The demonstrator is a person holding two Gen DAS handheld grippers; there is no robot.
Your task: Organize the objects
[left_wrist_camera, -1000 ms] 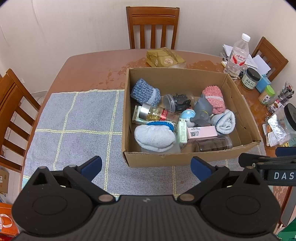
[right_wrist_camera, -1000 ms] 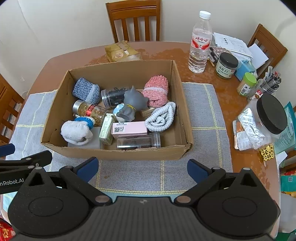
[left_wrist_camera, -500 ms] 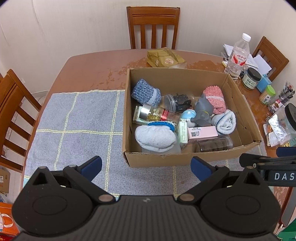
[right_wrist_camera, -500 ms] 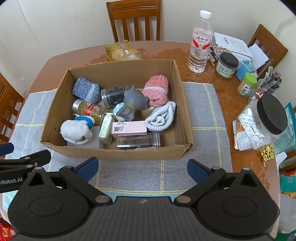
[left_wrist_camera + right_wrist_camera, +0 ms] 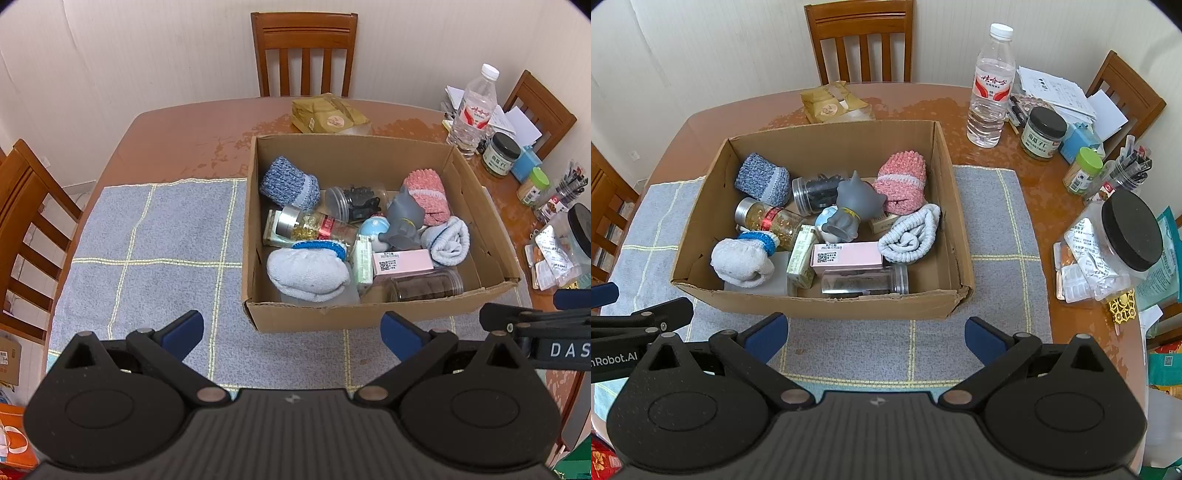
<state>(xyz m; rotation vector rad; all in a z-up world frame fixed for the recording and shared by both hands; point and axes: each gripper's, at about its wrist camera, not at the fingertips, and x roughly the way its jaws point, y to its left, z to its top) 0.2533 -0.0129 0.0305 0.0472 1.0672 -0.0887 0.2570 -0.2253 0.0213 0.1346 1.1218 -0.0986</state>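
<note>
**Box on the mat, clutter along the right edge**

A cardboard box (image 5: 820, 304) sits on a checked mat (image 5: 147, 236) spread over the table (image 5: 177, 147); the mat reaches out to the box's left and right. Inside the box, a rolled sock (image 5: 761, 179) lies far left, another rolled sock (image 5: 903, 182) far right, and a toy figure (image 5: 855, 205) stands between them. A capsule bottle (image 5: 768, 219) lies left of the figure. Near the front wall lie a sock bundle (image 5: 740, 260), a flat carton (image 5: 846, 254) and a jar on its side (image 5: 864, 282). Behind the box rests a paper packet (image 5: 833, 103). To the right stand a water bottle (image 5: 990, 81) and, nearer, a large jar (image 5: 1115, 247).
</note>
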